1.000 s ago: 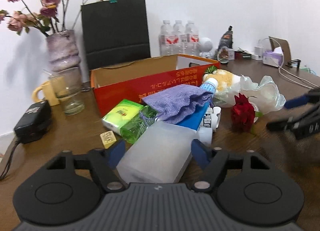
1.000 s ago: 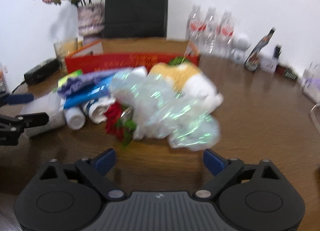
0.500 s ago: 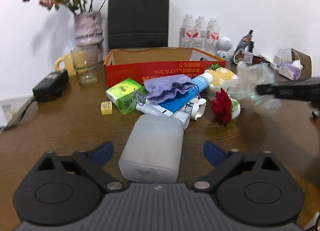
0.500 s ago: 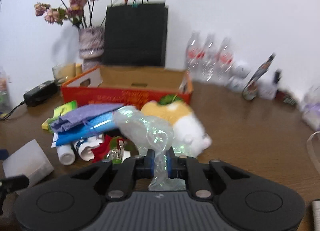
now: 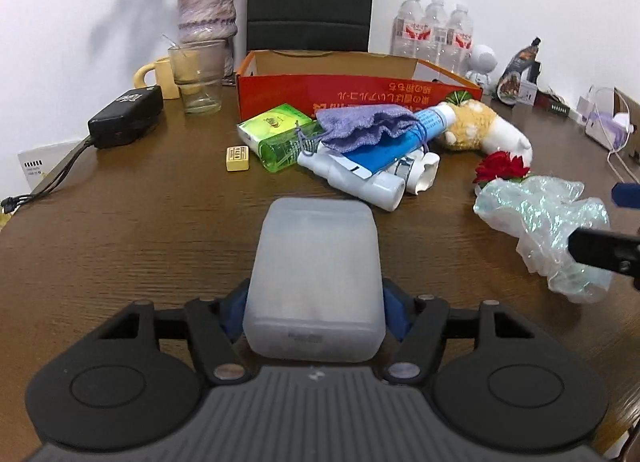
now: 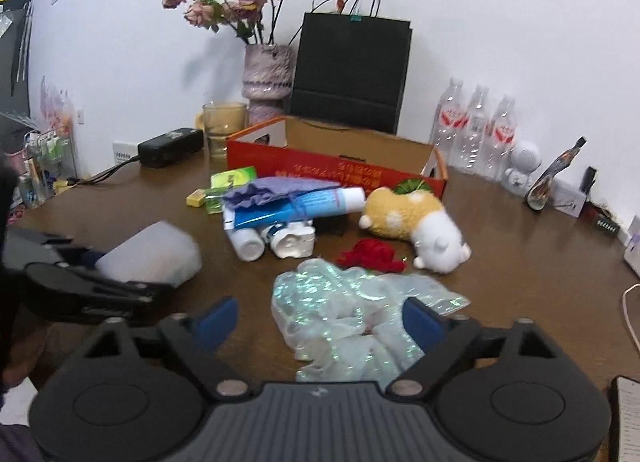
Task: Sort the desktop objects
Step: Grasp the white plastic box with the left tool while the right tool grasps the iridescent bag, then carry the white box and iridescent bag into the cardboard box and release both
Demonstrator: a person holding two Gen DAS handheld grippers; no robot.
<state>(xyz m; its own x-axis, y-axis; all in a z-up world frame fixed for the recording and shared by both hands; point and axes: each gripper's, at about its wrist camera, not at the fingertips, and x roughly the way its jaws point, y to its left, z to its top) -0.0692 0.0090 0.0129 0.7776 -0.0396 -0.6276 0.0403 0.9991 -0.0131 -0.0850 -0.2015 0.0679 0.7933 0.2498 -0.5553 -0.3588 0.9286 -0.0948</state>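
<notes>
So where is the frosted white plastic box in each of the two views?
Left wrist view: the frosted white plastic box sits at bottom centre, gripped between the fingers of the left gripper.
Right wrist view: it is at the left edge, mid-height.
Shared landmark: the red cardboard box stands behind the pile of objects in both.

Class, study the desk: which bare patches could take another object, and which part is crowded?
Bare wood lies between the black adapter and the frosted box, and right of the plush toy. The pile before the red carton is crowded.
</notes>
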